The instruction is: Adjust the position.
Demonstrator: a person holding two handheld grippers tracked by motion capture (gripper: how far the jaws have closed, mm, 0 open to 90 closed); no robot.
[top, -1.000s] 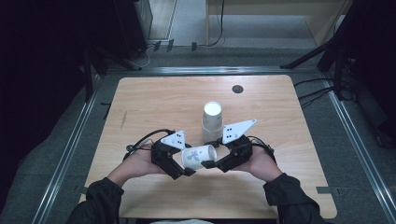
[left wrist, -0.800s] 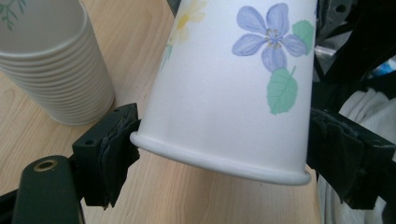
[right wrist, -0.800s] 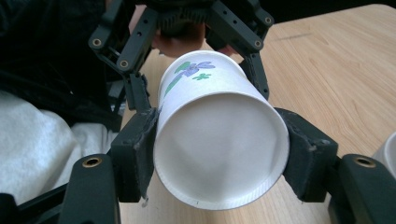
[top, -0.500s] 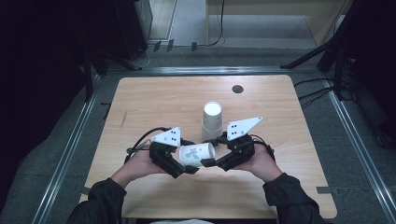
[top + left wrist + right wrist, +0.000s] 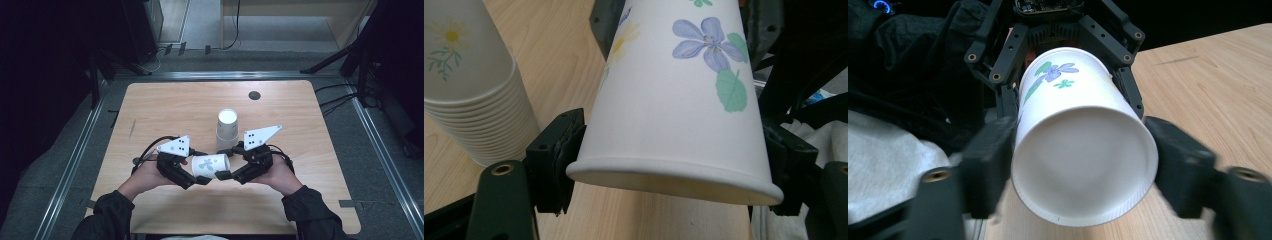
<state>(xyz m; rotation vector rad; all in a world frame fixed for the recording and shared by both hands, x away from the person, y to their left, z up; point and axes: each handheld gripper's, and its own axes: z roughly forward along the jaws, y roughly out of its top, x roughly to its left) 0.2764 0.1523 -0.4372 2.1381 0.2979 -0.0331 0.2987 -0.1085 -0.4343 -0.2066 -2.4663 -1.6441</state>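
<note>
Left tool (image 5: pixel 664 165) closing on flowered cup (image 5: pixel 679 95), cup stack (image 5: pixel 469 85) beside.

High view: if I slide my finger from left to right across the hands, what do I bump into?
Left hand → left gripper → flowered paper cup lying sideways between the grippers → right gripper → right hand.

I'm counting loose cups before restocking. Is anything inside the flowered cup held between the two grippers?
The left gripper view looks at the flowered cup by its rim; what shows of the inside looks bare. The wall hides the deeper part, so a nested cup cannot be ruled out.
</note>
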